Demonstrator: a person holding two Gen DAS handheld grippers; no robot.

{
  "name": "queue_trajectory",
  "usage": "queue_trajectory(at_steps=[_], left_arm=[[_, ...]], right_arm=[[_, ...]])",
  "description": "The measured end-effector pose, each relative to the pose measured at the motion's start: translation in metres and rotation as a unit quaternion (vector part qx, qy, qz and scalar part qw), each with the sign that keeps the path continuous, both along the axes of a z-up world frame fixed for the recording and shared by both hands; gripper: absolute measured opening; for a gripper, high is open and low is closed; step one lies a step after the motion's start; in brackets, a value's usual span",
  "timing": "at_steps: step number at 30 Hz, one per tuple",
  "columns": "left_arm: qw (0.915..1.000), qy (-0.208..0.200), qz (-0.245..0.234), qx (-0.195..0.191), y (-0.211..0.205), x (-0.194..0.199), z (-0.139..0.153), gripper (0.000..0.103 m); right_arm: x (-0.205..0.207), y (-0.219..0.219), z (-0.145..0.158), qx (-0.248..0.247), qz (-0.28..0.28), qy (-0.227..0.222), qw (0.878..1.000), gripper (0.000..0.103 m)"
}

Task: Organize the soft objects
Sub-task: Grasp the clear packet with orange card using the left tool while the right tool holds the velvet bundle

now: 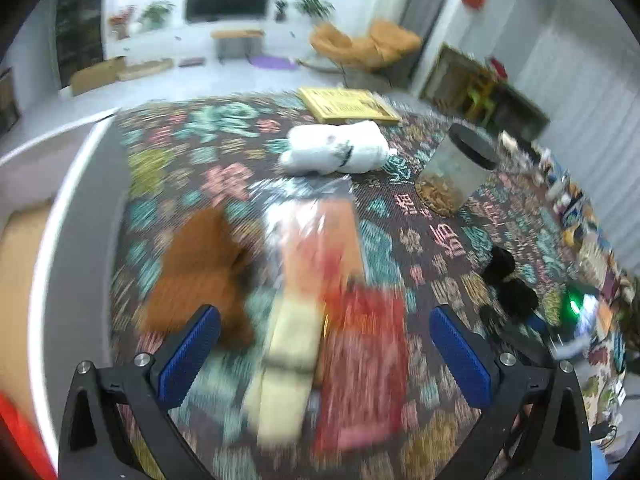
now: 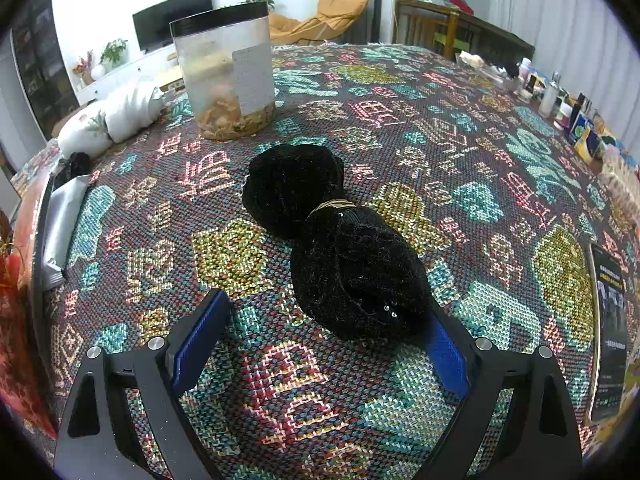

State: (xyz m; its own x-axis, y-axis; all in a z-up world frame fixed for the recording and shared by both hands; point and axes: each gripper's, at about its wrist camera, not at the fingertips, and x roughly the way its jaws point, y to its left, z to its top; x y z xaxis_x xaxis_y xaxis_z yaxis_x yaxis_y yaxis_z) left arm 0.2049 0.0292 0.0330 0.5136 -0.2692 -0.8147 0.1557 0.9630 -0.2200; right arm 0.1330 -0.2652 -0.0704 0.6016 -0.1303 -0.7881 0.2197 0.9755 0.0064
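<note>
Both your hand-held grippers gape empty. The black bundle (image 2: 336, 240), centre frame, looks light and squashy; pinch its tied waist, right hand-held gripper (image 2: 320, 344).

Coarse woven tablecloth (image 2: 400, 128); fuzzy matt black bundle (image 2: 340, 248); translucent plastic jar (image 2: 226, 76); ribbed blue gripper pads (image 2: 200, 340).

large woven chinese characters are showing across the patterned tablecloth (image 2: 400, 128), one near the middle left reading 福. print on the jar's white label (image 2: 253, 80) and the dark leaflet (image 2: 610, 336) at the right edge is staying too small to read.
</note>
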Motion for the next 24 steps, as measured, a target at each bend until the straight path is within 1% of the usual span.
queue_trajectory(at_steps=[2, 4, 6, 7, 9, 10, 11, 12, 13, 14, 15, 16, 18, 20, 22, 23, 24], left_arm=[[0.9989, 0.028, -0.009, 0.037, -0.016, 0.041, -0.014, 0.103], [0.9961, 0.056, -0.007, 0.067, -0.028, 0.072, -0.029, 0.103], [0.9939, 0.078, -0.005, 0.078, -0.033, 0.085, -0.046, 0.103], [0.9921, 0.095, -0.002, 0.082, -0.036, 0.09, -0.056, 0.103], [0.986, 0.136, 0.0, 0.096, -0.039, 0.1, -0.078, 0.103], [0.984, 0.147, -0.002, 0.1, -0.041, 0.102, -0.083, 0.101], [0.9854, 0.143, -0.007, 0.092, -0.04, 0.101, -0.083, 0.088], [0.9889, 0.131, -0.006, 0.071, -0.037, 0.099, -0.074, 0.077], [0.9907, 0.116, 0.006, 0.07, -0.034, 0.096, -0.064, 0.077], [0.9935, 0.092, 0.012, 0.065, -0.031, 0.092, -0.051, 0.076], [0.9954, 0.076, 0.01, 0.058, -0.029, 0.089, -0.042, 0.076], [0.9974, 0.057, 0.006, 0.043, -0.025, 0.083, -0.026, 0.076], [0.9993, 0.031, 0.006, 0.019, -0.017, 0.074, 0.0, 0.076], [1.0, 0.005, -0.001, -0.001, -0.01, 0.066, 0.022, 0.076], [0.9999, -0.012, -0.003, -0.009, -0.004, 0.058, 0.038, 0.076], [0.9996, -0.021, -0.003, -0.017, 0.001, 0.052, 0.046, 0.076], [0.9993, -0.027, -0.002, -0.025, 0.006, 0.046, 0.051, 0.076]], right_arm=[[0.0, 0.0, 0.0, 0.001, 0.0, 0.0, 1.0, 0.093], [0.001, 0.0, -0.001, 0.001, 0.001, 0.0, 1.0, 0.094], [0.001, 0.0, -0.001, 0.002, 0.001, 0.0, 1.0, 0.094], [0.001, 0.0, -0.001, 0.002, 0.001, 0.0, 1.0, 0.094], [0.001, 0.0, -0.001, 0.002, 0.001, 0.0, 1.0, 0.094], [0.001, 0.0, -0.001, 0.002, 0.001, 0.0, 1.0, 0.094], [0.001, 0.0, -0.001, 0.002, 0.001, 0.0, 1.0, 0.094], [0.001, 0.0, -0.001, 0.002, 0.001, 0.0, 1.0, 0.094], [0.001, 0.0, -0.001, 0.003, 0.001, -0.001, 1.0, 0.094], [0.001, 0.0, -0.001, 0.003, 0.001, -0.001, 1.0, 0.094], [0.001, 0.0, -0.001, 0.004, 0.001, -0.001, 1.0, 0.094], [0.001, 0.0, -0.001, 0.005, 0.002, -0.003, 1.0, 0.094], [0.0, -0.001, 0.0, 0.016, 0.004, -0.009, 1.0, 0.094], [-0.002, -0.005, 0.001, 0.038, 0.01, -0.021, 0.999, 0.094], [-0.006, -0.01, 0.004, 0.072, 0.023, -0.036, 0.996, 0.09], [-0.006, -0.013, 0.005, 0.077, 0.024, -0.033, 0.996, 0.071], [-0.007, -0.016, 0.008, 0.062, 0.019, -0.028, 0.998, 0.022]])
